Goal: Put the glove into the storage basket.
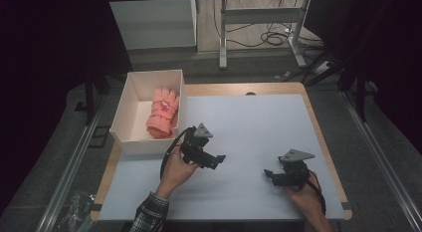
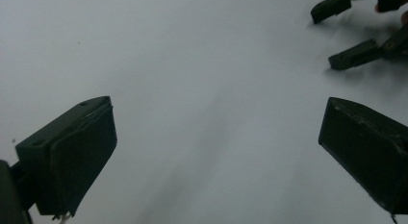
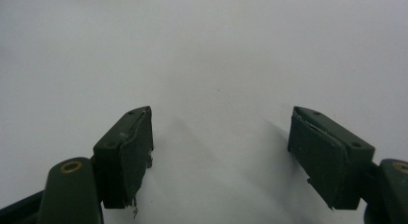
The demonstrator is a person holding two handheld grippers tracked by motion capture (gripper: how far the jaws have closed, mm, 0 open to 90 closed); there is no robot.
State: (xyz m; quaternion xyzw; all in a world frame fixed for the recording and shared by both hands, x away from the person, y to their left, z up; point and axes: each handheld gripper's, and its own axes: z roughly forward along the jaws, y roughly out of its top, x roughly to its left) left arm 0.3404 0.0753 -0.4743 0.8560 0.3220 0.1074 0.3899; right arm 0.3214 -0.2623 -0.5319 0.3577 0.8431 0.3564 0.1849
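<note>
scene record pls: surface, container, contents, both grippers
surface: pale blue-grey mat on a wood-edged table
container: white open box at the mat's far left corner
contents: pink gloves lying inside the box
left gripper: open, holding nothing, near the box's front
right gripper: open, holding nothing, over the mat's near right

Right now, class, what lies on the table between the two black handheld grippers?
Nothing: in the high view, the stretch of pale grey table surface between the left gripper and right gripper is bare.
</note>
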